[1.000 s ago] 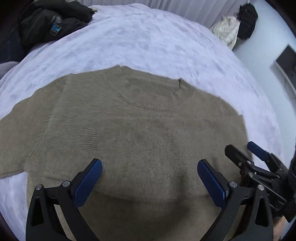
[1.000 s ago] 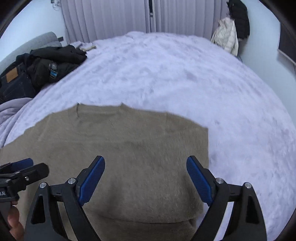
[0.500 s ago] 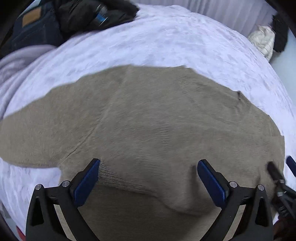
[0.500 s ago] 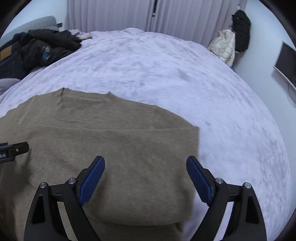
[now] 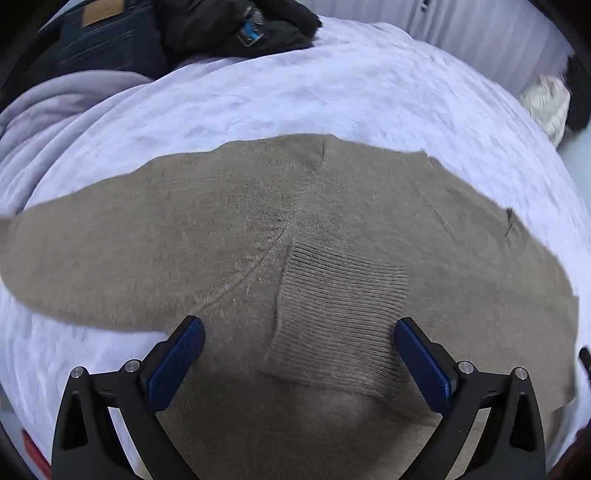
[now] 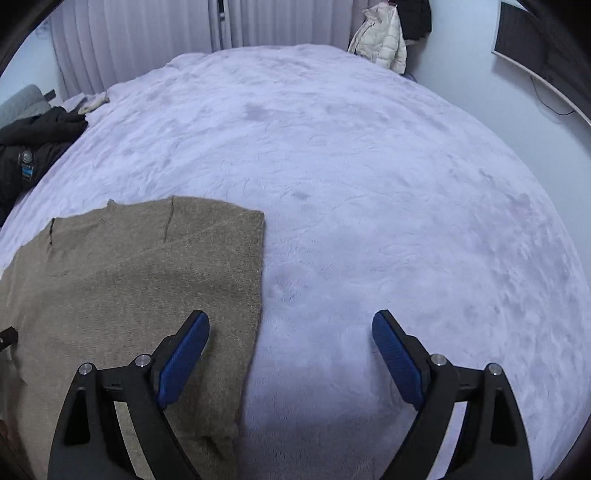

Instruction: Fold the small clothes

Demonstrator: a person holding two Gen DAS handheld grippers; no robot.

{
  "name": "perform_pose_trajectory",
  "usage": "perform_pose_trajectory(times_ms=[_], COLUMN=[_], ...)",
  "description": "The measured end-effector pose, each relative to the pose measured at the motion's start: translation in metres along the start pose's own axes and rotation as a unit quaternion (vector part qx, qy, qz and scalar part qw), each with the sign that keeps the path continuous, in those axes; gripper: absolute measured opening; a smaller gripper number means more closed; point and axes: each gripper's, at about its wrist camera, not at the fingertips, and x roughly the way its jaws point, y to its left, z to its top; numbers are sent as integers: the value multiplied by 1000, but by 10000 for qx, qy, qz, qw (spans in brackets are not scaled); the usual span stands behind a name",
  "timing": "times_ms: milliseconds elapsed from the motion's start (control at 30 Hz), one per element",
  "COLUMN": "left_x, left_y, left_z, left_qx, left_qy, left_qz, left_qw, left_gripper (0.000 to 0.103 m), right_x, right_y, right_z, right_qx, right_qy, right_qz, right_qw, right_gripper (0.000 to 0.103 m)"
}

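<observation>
Sweater [image 5: 332, 236]: a tan knit garment, lying flat on the pale lilac bedspread [image 6: 369, 166] at the near side of the bed. It is spread face-up or face-down (the frames do not settle which), with its neckline toward the far side. One sleeve is already folded inward; its ribbed cuff [image 5: 343, 291] lies on the body of the garment, which gives that side a straight vertical edge in the right wrist view. The other sleeve [image 5: 74, 258] extends outward to the left over the bedspread and is not yet folded.

Left gripper [image 5: 299, 354]: jaws spread wide, nothing pinched. It hangs above the ribbed cuff, pointing steeply down. This placement suits either flattening the folded sleeve or moving on to the unfolded one; which is intended cannot be told.

Right gripper [image 6: 291, 354]: jaws spread wide, nothing pinched. Its left pad [image 6: 184, 354] stands over the sweater's right edge, and its right pad [image 6: 399, 358] over bare bedspread. Straddling the folded edge in this way would allow that edge to be taken for a further fold.

Dark clothing [image 5: 236, 26] is piled at the far left of the bed, well apart from the sweater, so the working area stays unobstructed. A pale jacket [image 6: 380, 37] hangs beyond the far right corner.
</observation>
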Motion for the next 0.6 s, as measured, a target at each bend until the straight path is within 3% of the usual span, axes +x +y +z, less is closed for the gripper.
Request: perform_pose_trajectory(times_ms=[100,167,233,300,333,433,467,533,600], left_x=[-2,-2,-2,-7,-12,-34,-37,-40,-37], left_y=[-24,-45,-48,-27,-16,13,17,16,4], left_z=[-15,-30,-39,-40,-39,-28,-23,-14,-11], left_qx=[379,961,1184,976,792,303,267,274,425], left_qy=[71,-71,-74,1,-11,-336,-389,-350,-213], left_qz=[-184,282,531,337,257,351,316,112,-81], left_qw=[9991,9949,9915,9947,9965,9984,9984,9989,9988], left_gripper=[103,103,103,103,103,103,103,103,103], right_x=[-12,-5,-2,-11,-19,-45,-52,-59,-50], right_y=[36,81,123,155,167,170,165,152,138], right_z=[-13,-23,-47,-67,-74,-76,-71,-56,-39], right_qx=[-349,-903,-1394,-1854,-2120,-2216,-2107,-1783,-1380], right_qy=[-210,-12,192,3,-29,60,-25,-270,-234], right_qz=[-49,-30,67,-141,9,991,1138,927,763], right_qw=[9992,9959,9900,9826,9773,9701,9709,9792,9872], right_gripper=[92,92,92,92,92,92,92,93,93])
